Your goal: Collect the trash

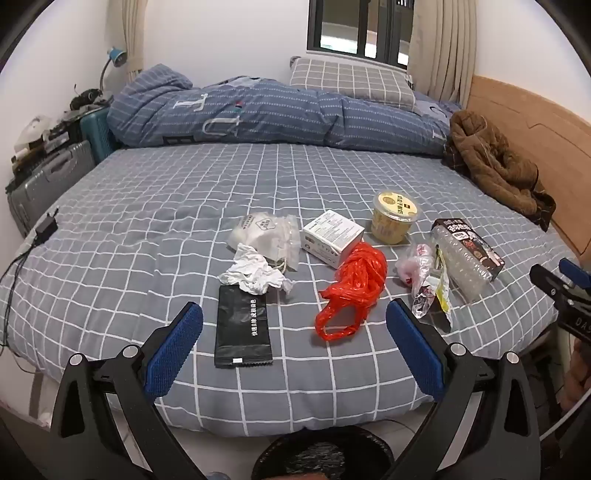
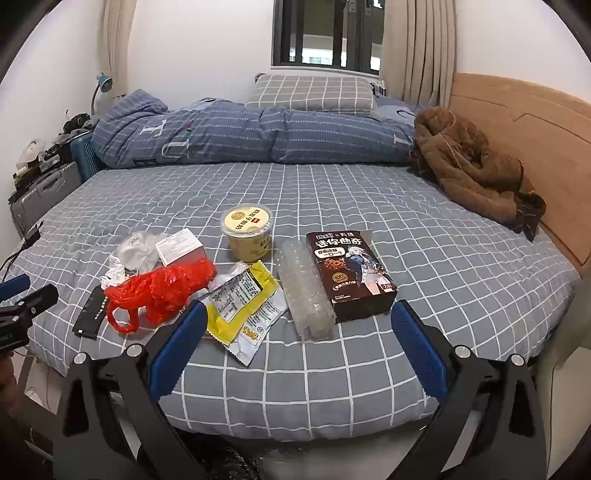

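Near bed edge (image 2: 295, 398) bare; trash cluster (image 1: 347, 284) mid-bed blocks reach toward quilt (image 1: 258, 114).

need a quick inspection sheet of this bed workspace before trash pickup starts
surface: bed with grey checked sheet, trash along its near half
job's things: red plastic bag, crumpled tissue, black packet, white box, yellow cup, bubble wrap roll, cookie box, yellow wrapper
bin: black-lined bin below the bed edge
clutter: brown jacket, folded quilt
grippers: left gripper open, empty; right gripper open, empty
cables: charger cable at left edge
surroundings: suitcases, window
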